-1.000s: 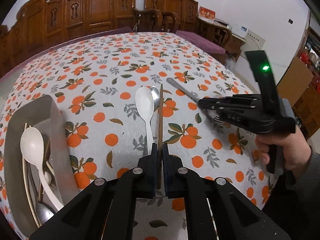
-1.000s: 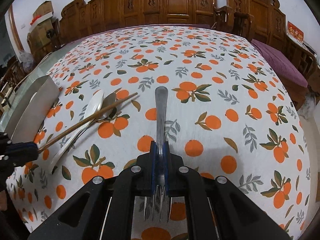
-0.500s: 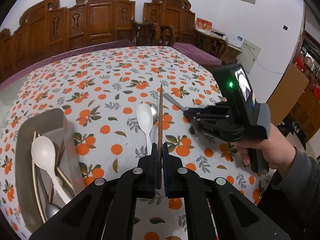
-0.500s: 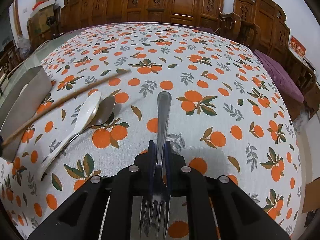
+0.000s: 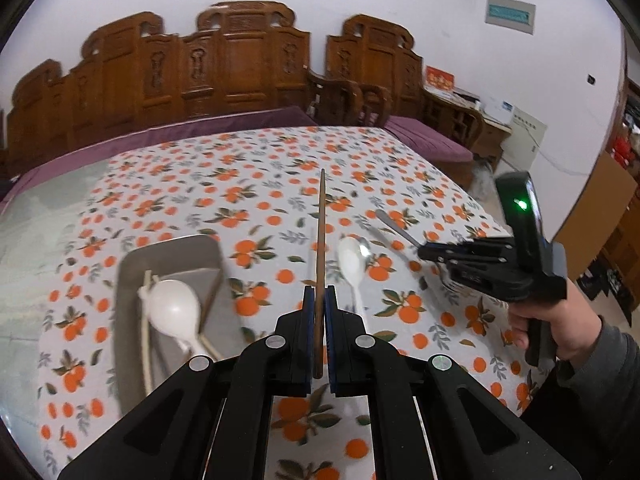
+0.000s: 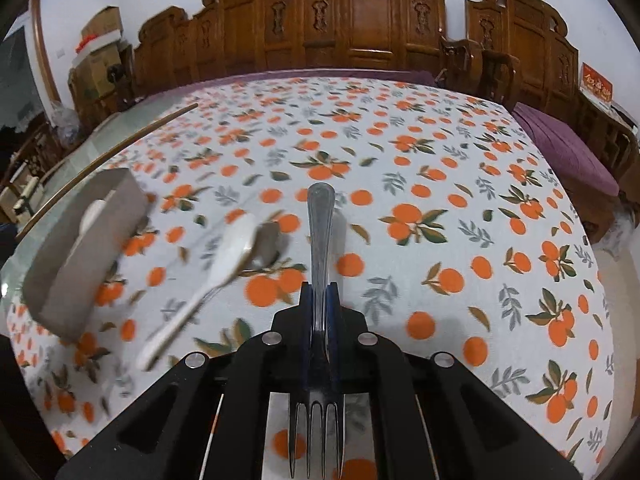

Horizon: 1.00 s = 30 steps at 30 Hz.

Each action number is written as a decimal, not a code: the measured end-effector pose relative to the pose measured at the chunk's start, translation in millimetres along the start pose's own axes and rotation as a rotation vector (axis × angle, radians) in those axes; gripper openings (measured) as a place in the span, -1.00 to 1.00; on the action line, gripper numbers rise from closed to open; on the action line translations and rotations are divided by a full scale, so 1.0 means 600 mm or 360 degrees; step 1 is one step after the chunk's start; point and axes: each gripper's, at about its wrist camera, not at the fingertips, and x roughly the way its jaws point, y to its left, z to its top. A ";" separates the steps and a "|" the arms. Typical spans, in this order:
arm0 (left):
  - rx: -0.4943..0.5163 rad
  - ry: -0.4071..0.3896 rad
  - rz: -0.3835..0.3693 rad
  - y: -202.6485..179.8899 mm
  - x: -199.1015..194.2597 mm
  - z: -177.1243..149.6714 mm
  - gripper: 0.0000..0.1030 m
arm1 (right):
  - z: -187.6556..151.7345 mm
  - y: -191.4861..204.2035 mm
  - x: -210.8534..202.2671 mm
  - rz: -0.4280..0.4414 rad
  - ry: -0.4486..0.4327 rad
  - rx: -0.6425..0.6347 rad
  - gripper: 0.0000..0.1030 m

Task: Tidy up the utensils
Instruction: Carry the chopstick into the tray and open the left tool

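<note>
Wooden brown chopstick [image 5: 320,240] sits clamped in the left gripper [image 5: 319,312], lifted above the orange-patterned tablecloth [image 5: 248,184]; the right gripper [image 6: 320,308] is closed on a steel fork [image 6: 320,224]; a grey metal tray [image 5: 132,280] holds a white plastic spoon [image 5: 172,308]; another white spoon [image 5: 352,264] lies on the cloth.

A: Left gripper [image 5: 319,312] is up off the table, tilted downward, both fingers pressed tight on a brown chopstick [image 5: 321,240] that runs straight out ahead.

B: And the right gripper [image 6: 320,312], same downward angle, clamped on a metal fork [image 6: 320,240], handle forward, tines back toward the camera.

A: From the left wrist view, the right hand [image 5: 556,320] wraps the grip, grey sleeve at the wrist.
</note>
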 end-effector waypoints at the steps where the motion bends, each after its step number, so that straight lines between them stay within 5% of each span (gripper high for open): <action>1: -0.0016 -0.0009 0.0018 0.008 -0.008 0.000 -0.92 | -0.001 0.008 -0.006 0.0009 -0.0010 -0.0011 -0.84; 14: -0.0112 0.0016 0.0211 0.087 -0.059 -0.035 -0.92 | 0.001 0.086 -0.052 0.0147 -0.0095 -0.0109 -0.84; 30: -0.0193 0.0211 0.0299 0.146 -0.004 -0.082 -0.92 | -0.002 0.141 -0.067 0.0241 -0.0103 -0.0200 -0.84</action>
